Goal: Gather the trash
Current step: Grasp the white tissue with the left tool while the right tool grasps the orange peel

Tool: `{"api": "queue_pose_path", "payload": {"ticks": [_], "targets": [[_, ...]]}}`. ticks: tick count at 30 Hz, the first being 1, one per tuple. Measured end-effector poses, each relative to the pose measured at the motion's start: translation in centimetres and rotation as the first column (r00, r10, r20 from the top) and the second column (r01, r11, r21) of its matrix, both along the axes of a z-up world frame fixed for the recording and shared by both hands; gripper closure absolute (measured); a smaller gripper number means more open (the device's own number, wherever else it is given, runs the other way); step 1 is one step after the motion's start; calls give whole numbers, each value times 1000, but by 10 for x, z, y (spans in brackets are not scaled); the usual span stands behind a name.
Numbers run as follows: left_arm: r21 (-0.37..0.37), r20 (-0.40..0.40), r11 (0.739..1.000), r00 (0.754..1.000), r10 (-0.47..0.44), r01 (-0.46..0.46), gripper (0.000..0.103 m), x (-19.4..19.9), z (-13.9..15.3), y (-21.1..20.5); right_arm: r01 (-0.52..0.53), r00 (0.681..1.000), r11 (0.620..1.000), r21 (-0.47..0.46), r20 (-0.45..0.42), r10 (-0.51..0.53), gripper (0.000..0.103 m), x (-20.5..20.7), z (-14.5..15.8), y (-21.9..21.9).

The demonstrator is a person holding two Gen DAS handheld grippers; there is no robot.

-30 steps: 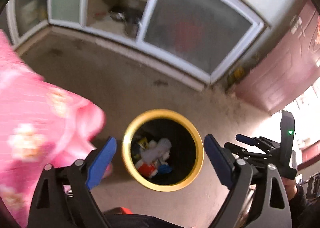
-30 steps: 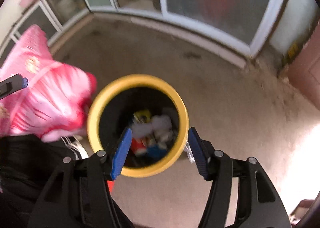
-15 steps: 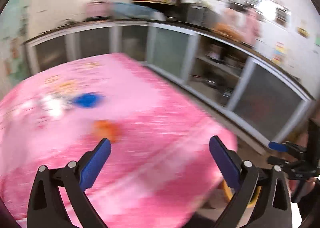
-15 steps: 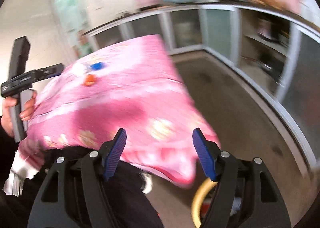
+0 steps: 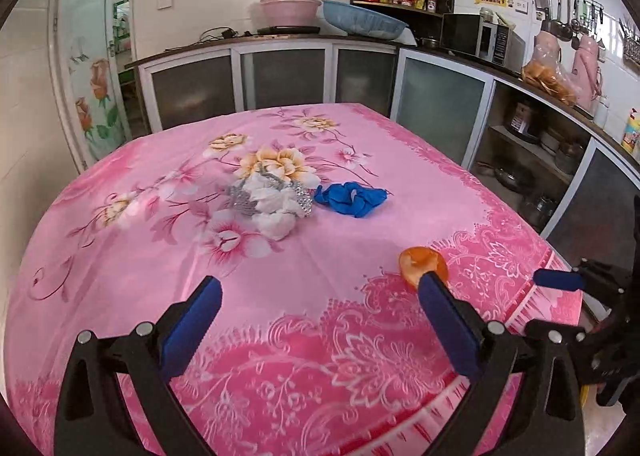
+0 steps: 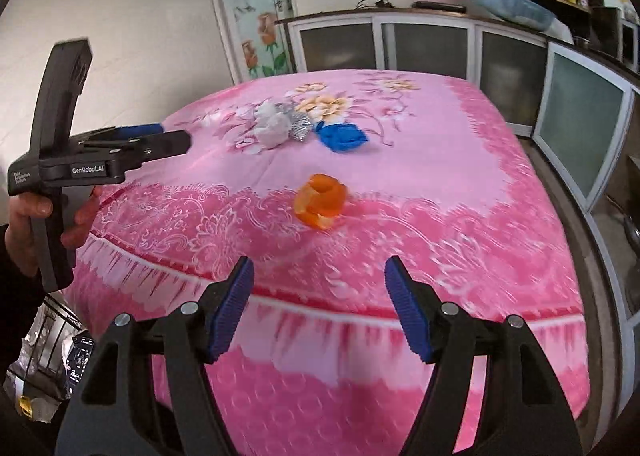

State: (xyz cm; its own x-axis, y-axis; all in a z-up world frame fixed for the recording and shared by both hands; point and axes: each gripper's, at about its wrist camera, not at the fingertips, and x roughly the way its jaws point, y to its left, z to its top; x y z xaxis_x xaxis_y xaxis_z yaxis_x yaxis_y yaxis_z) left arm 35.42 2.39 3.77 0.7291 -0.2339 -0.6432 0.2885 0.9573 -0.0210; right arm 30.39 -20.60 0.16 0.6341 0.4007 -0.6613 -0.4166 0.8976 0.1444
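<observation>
An orange peel (image 5: 422, 265) lies near the front right of the pink flowered table (image 5: 360, 336), just beyond my right finger in the left wrist view; it also shows in the right wrist view (image 6: 320, 200). A crumpled blue glove (image 5: 351, 197) (image 6: 341, 137) lies mid-table. White tissue with silver wrappers (image 5: 269, 200) (image 6: 276, 122) lies left of the glove. My left gripper (image 5: 320, 320) is open and empty above the table's front. My right gripper (image 6: 319, 306) is open and empty before the table edge, the peel beyond it.
Glass-front cabinets (image 5: 440, 108) and a counter with basins (image 5: 360, 20) run behind and to the right of the table. A sliver of the yellow bin (image 5: 583, 396) shows low at the right. The left gripper's body (image 6: 100, 160) shows at the left in the right wrist view.
Both grippers swung up from over the yellow bin to face the pink table. Both stayed open and empty.
</observation>
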Motion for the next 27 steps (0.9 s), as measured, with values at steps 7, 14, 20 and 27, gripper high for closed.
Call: {"api": "queue_pose_path", "payload": {"ticks": [7, 14, 20, 27], "targets": [[14, -27, 998, 998, 55, -54, 8, 49, -17, 10, 2, 1000, 1000, -27, -9, -3, 38, 30, -4, 9], [43, -73, 995, 993, 95, -92, 8, 98, -34, 14, -4, 999, 1000, -26, -48, 3, 39, 64, -13, 20], [33, -122, 996, 989, 87, -84, 8, 120, -45, 10, -10, 995, 999, -42, -96, 6, 40, 90, -25, 33], [31, -173, 996, 981, 83, -79, 8, 148, -56, 3, -21, 988, 998, -62, -155, 11, 44, 109, -37, 45]]}}
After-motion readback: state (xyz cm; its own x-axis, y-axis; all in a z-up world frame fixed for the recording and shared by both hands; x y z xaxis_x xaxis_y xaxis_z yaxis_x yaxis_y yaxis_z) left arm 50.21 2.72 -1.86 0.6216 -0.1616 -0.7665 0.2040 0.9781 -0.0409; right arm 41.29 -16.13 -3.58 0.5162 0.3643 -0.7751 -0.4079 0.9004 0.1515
